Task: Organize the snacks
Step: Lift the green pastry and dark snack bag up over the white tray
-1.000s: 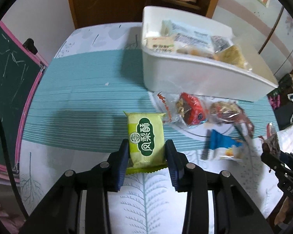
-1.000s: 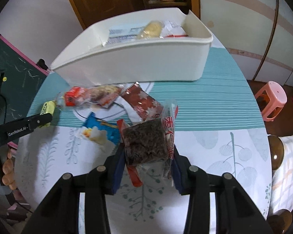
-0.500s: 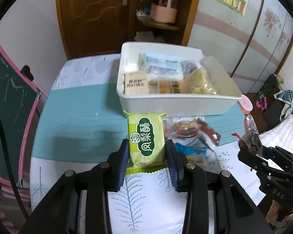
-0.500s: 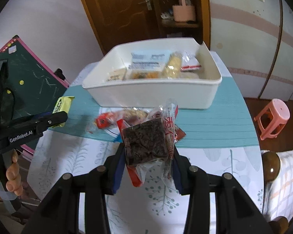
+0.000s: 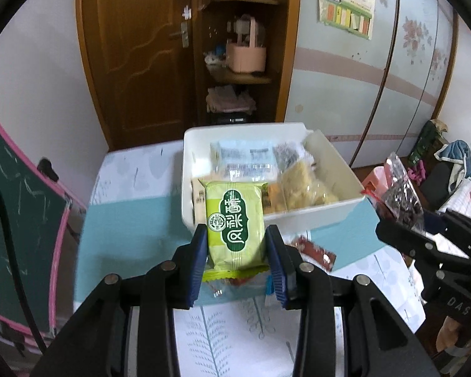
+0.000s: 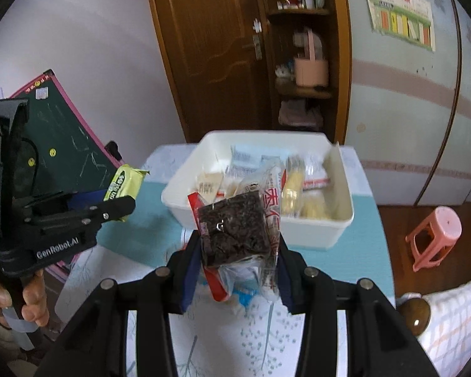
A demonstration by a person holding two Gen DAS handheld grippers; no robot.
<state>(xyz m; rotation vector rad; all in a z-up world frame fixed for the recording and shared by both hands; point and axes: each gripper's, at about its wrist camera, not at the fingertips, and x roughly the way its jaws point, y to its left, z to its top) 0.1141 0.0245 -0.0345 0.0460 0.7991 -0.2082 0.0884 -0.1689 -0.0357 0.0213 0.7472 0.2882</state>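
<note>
Snack-filled bin [image 5: 314, 216] at the table's [image 5: 125, 235] far end — chalkboard [image 5: 12, 213] left, stool [image 6: 436, 235] right.

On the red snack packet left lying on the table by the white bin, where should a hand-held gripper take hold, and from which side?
Likely across the red packet's narrow width, coming down from above: it lies flat on the table and looks thin, with its long edges seemingly free. Part of it is hidden, so this is tentative.

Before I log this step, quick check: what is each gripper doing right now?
Left gripper: closed on the green snack pack.
Right gripper: closed on the clear packet of dark snack.
</note>
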